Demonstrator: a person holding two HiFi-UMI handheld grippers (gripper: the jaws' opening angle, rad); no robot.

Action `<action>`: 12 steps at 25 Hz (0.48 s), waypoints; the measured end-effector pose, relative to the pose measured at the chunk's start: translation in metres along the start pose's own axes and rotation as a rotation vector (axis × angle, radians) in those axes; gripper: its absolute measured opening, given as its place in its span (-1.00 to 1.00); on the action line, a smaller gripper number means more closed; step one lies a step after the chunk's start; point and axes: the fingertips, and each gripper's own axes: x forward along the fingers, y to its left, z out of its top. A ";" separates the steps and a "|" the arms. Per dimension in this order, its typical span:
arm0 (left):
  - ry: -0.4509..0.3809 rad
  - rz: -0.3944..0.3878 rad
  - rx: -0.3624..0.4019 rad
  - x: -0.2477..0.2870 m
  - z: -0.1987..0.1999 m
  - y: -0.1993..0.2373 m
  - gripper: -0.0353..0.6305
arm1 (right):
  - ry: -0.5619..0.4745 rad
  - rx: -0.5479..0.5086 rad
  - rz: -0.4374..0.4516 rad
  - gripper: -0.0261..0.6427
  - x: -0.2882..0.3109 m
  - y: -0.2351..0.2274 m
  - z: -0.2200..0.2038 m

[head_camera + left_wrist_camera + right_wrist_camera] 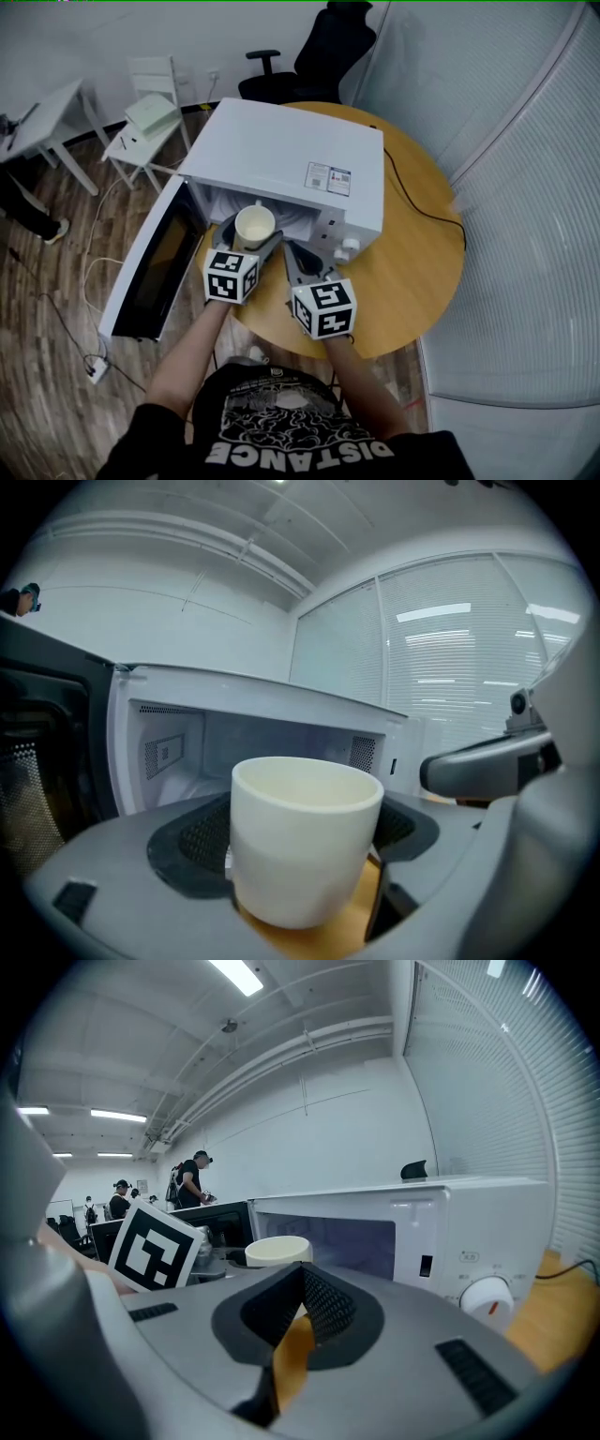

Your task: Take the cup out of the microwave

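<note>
A cream, empty cup [254, 226] is upright just outside the open front of the white microwave [281, 155]. My left gripper [253, 235] is shut on the cup, with one jaw on each side of it. In the left gripper view the cup [302, 836] fills the space between the dark pads [202, 841], and the microwave's empty cavity [253, 733] lies behind it. My right gripper [293, 253] is shut on nothing, just right of the cup and in front of the control panel. The right gripper view has the cup's rim [277, 1250] beyond my right gripper [300, 1283].
The microwave door [155, 262] hangs open to the left, past the edge of the round wooden table [422, 262]. A knob [349, 247] sticks out at the front right. A cable [422, 211] trails across the table. A white chair [150, 127], an office chair [319, 56] and a power strip [97, 368] stand on the floor.
</note>
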 end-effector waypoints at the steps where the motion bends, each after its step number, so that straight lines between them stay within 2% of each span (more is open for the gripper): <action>1: -0.002 0.004 -0.001 -0.004 0.000 -0.002 0.45 | -0.001 0.000 0.003 -0.88 -0.003 0.001 0.000; 12: -0.026 0.064 -0.014 -0.046 -0.001 -0.018 0.45 | 0.002 -0.015 0.056 -0.88 -0.025 0.016 -0.008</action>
